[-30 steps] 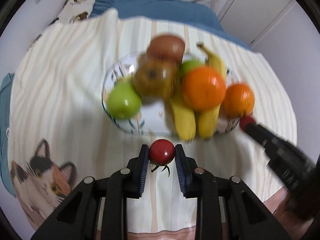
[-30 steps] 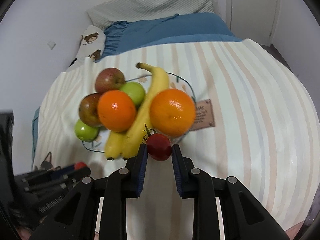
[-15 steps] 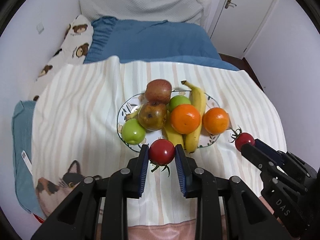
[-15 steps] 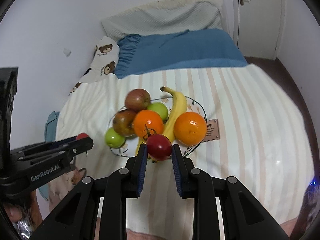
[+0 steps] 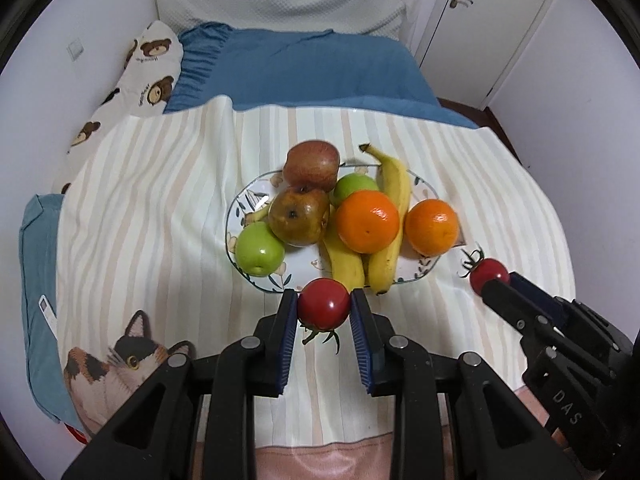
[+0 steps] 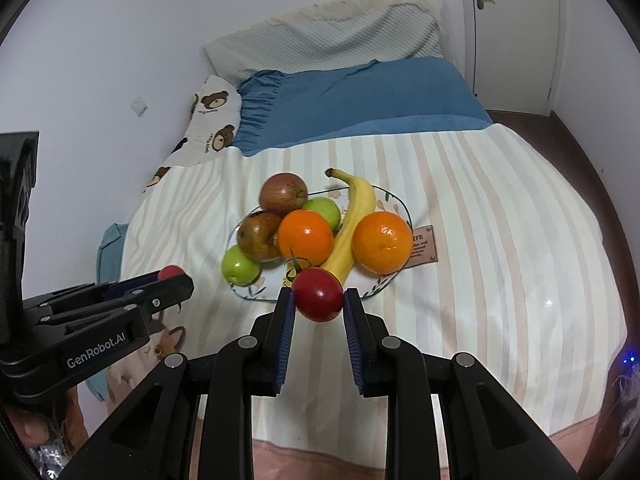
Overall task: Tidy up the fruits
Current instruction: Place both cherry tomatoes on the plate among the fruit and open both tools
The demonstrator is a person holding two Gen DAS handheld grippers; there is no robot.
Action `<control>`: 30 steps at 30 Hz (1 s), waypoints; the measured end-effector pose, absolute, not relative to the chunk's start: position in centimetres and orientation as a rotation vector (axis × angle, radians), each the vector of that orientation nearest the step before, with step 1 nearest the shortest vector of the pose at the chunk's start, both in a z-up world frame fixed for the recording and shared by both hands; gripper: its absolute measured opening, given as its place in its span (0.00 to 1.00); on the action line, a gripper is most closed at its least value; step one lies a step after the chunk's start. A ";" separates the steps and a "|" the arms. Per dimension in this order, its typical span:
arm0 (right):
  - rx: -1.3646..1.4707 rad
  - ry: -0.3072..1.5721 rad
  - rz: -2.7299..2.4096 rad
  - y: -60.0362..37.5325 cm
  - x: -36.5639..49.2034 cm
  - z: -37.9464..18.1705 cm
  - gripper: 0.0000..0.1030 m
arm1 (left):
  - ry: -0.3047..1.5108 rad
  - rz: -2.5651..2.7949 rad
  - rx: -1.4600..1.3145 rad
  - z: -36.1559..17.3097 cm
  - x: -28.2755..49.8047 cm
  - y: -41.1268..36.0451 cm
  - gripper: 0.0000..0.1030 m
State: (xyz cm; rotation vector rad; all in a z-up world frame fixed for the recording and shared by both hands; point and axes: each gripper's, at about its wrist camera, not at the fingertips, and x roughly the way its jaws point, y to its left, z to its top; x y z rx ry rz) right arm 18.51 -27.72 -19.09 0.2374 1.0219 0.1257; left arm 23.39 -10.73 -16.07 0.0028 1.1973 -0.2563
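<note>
Each gripper holds a red tomato above the striped bed cover. My left gripper (image 5: 324, 306) is shut on one tomato (image 5: 323, 303), stalk hanging down, just in front of the fruit plate (image 5: 240, 208). My right gripper (image 6: 318, 300) is shut on a second tomato (image 6: 318, 294), stalk up, also at the plate's (image 6: 394, 276) near edge. The plate carries two oranges (image 5: 367, 221), two bananas (image 5: 390, 216), two green apples (image 5: 259, 249) and two reddish-brown apples (image 5: 299, 216). The right gripper's tomato (image 5: 489, 275) shows at the right of the left wrist view.
The plate lies on a striped cover (image 5: 160, 200) with a cat print (image 5: 116, 360) at its near left. A blue blanket (image 5: 304, 68), a bear-print pillow (image 5: 148, 68) and a white pillow (image 5: 280, 4) lie behind. A door (image 5: 480, 20) stands at the far right.
Both grippers have risen away from the plate with their tomatoes still held, so the plate and fruit look smaller and more of the bed shows.
</note>
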 end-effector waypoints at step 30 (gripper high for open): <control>0.284 1.247 0.067 -27.8 25.3 -30.7 0.27 | 1.455 -0.205 -0.001 -29.3 30.4 -11.8 0.28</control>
